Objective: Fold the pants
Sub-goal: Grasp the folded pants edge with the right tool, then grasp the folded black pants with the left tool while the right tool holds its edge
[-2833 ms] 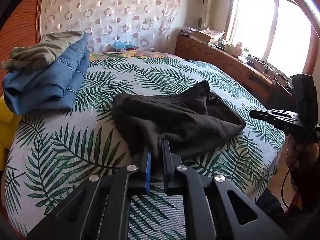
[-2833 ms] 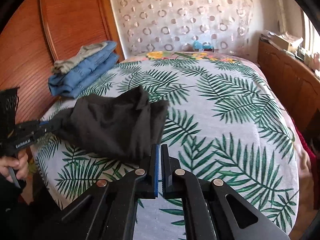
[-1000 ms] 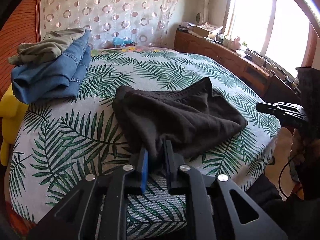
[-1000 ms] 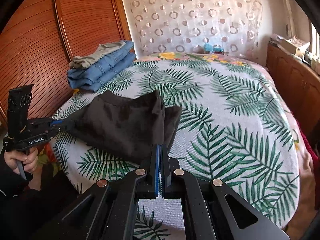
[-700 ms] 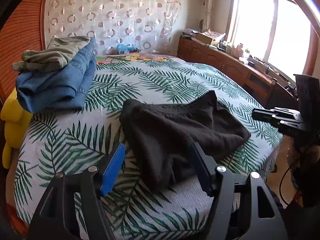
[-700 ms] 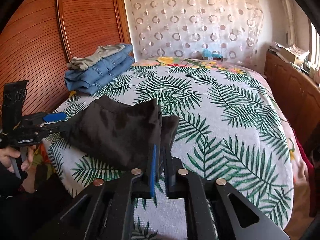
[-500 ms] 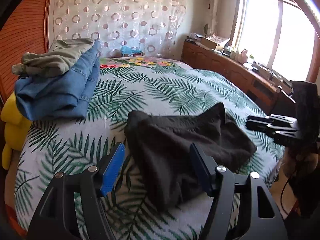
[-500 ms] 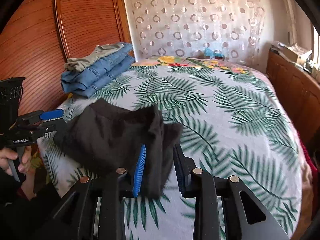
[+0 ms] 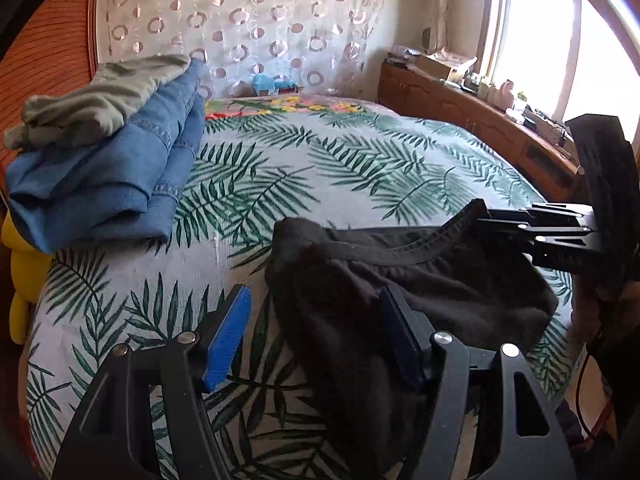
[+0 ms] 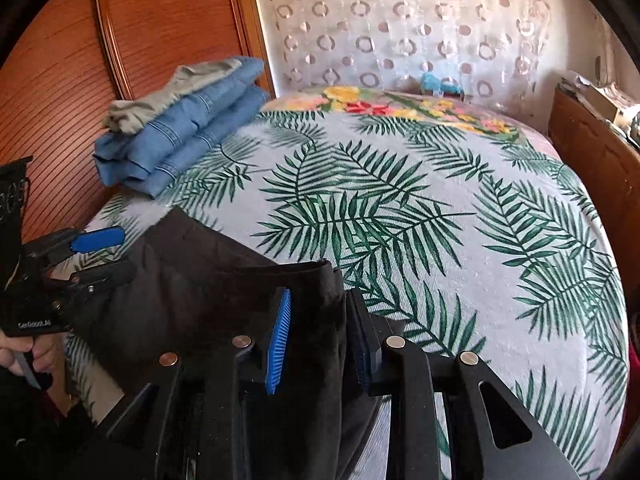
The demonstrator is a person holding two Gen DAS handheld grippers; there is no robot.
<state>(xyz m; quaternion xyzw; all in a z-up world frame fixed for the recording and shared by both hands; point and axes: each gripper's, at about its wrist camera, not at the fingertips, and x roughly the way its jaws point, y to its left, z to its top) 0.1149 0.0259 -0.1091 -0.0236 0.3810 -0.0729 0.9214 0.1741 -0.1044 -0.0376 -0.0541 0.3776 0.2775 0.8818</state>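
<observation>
Currently the black pants (image 9: pixel 404 280) are seen bunched on the near edge of the palm-leaf bedspread (image 9: pixel 320 168), directly ahead of and between the fingers of both claws.

Left gripper (image 9: pixel 316 336): jaws spread wide, nothing clamped. A dark fold of the pants is seen running down between the two fingers; contact with the blue pad (image 9: pixel 226 332) cannot be confirmed, and the fabric lies close against the right-hand finger. In the right wrist view the same gripper (image 10: pixel 102 252) is seen at the far left, at the pants' left end, jaws parted, held by a hand (image 10: pixel 28 354).

Right gripper (image 10: pixel 320 336): jaws parted, fingers straddling the waistband corner of the pants (image 10: pixel 224 304); cloth fills the gap, but no pinch is shown. From the left wrist view that gripper (image 9: pixel 494 220) is seen at the right, with its tips at the raised waistband edge. Whether the tips touch the fabric there cannot be told.

Beyond the left gripper, up and to its left, a stack of folded blue jeans (image 9: pixel 112 172) is seen with an olive garment (image 9: pixel 100 104) on top, well apart from the pants. Further out: wooden headboard (image 10: pixel 80 72) to the left, circle-patterned curtain (image 9: pixel 248 20) straight ahead, wooden cabinet (image 9: pixel 460 116) and window (image 9: pixel 560 48) to the right.
</observation>
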